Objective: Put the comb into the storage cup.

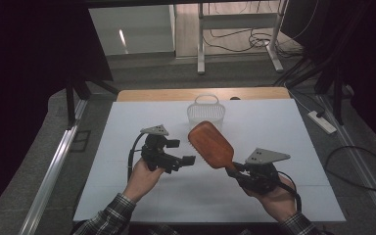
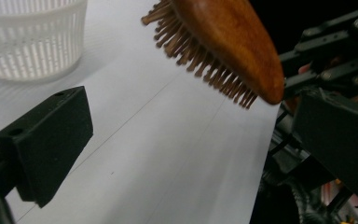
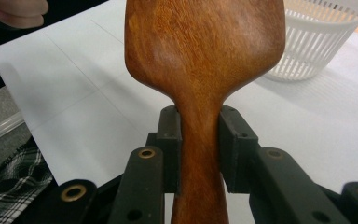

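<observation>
While my right gripper [image 1: 234, 170] clamps the brown wooden paddle hairbrush [image 1: 210, 144] by its handle, long axis running up-left toward frame centre, my left gripper [image 1: 182, 152] waits beside its head, jaws apart.

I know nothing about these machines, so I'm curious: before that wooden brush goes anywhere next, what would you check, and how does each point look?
1. Right gripper clamped on the handle of the brown wooden paddle hairbrush: ok.
2. Hairbrush lifted off the white table: ok.
3. Left gripper with jaws open and nothing between them: ok.
4. White plastic slatted basket standing upright beyond the brush: ok.
5. Basket empty inside: cannot tell.
6. Bristles facing down: ok.
</observation>
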Demonstrator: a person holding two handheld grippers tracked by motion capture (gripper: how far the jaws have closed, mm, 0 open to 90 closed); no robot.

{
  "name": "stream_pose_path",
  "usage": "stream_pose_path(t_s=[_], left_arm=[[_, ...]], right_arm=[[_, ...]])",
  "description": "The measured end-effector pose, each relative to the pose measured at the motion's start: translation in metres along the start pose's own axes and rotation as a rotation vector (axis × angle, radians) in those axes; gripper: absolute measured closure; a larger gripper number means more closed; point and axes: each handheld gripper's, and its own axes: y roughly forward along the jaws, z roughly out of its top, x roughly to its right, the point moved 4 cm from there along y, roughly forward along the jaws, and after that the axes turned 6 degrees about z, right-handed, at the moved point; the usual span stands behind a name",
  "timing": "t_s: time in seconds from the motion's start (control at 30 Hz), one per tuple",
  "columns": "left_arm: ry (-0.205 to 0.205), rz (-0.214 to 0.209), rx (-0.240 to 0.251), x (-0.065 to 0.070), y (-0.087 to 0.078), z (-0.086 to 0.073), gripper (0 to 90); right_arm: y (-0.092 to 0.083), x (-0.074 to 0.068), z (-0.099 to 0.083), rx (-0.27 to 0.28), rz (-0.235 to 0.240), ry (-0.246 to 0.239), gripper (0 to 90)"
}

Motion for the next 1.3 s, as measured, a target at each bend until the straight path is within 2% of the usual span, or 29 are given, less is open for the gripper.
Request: stream_pose_path(t_s=[0.13, 0.33, 0.53, 0.87, 1.07, 1.2, 1.3], left_arm=[[-0.014, -0.027, 0.011, 0.002, 0.004, 0.004, 0.0], [-0.022, -0.035, 0.009, 0.003, 0.011, 0.008, 0.0], [-0.06, -0.069, 0.018, 0.003, 0.016, 0.011, 0.0], [-0.073, -0.086, 0.002, 0.007, 0.026, 0.015, 0.0], [-0.096, -0.104, -0.013, 0.008, 0.031, 0.016, 0.1], [-0.103, -0.106, -0.026, 0.009, 0.033, 0.015, 2.4], [-0.101, -0.113, -0.031, 0.01, 0.033, 0.015, 7.4]], right_arm=[[0.001, -0.002, 0.001, 0.01, 0.013, 0.001, 72.1], [0.005, -0.006, 0.002, 0.018, 0.022, -0.005, 72.1], [0.008, -0.01, 0.002, 0.031, 0.036, -0.004, 72.1], [0.011, -0.015, 0.0, 0.03, 0.049, -0.005, 72.1], [0.011, -0.016, 0.0, 0.04, 0.052, -0.009, 72.1], [0.011, -0.017, 0.0, 0.042, 0.061, -0.016, 72.1], [0.012, -0.018, -0.001, 0.039, 0.059, -0.023, 72.1]])
